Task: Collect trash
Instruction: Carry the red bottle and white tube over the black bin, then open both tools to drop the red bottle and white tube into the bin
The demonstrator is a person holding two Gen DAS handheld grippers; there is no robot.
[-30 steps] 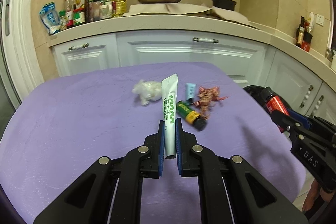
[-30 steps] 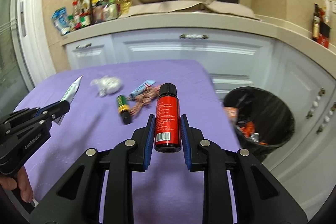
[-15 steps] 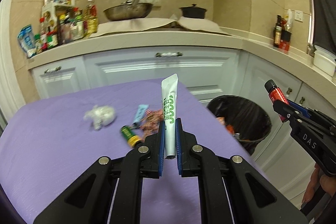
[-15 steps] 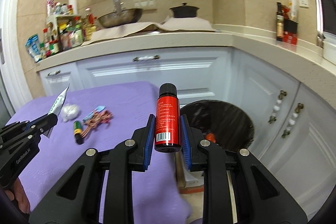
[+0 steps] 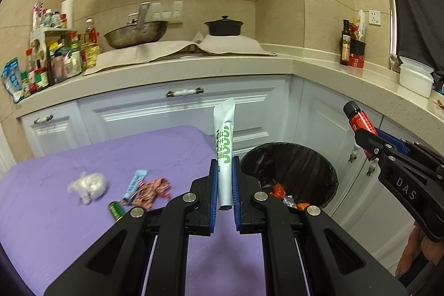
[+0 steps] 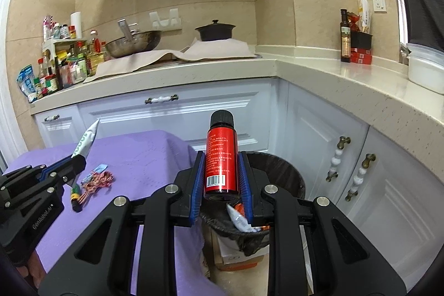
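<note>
A red bottle (image 6: pixel 221 160) with a black cap is being gripped upright between the blue pads of the right gripper (image 6: pixel 221 179), above a black-lined trash bin (image 6: pixel 280 165). At left, a white-green sachet (image 6: pixel 86 139) is being pinched by the left gripper (image 6: pixel 72 162) over a purple-covered table (image 6: pixel 144 157).

Your work surface is a table under a purple cloth (image 5: pixel 69 226), standing in front of white kitchen cabinets. You have these on it, grouped near the far right part of the cloth:
- a crumpled clear plastic wad (image 5: pixel 88 185), a little apart on the left;
- a light blue sachet (image 5: pixel 135 183), lying slantwise;
- a red-and-white crumpled wrapper (image 5: pixel 152 192), touching the sachet;
- a small dark green tube with a yellow band (image 5: pixel 115 210), nearest you, just beside the wrapper.

The floor (image 6: pixel 283 279) beside the table carries a round bin lined with a black bag (image 5: pixel 319 165) and a cardboard box (image 6: pixel 238 254) by it.
</note>
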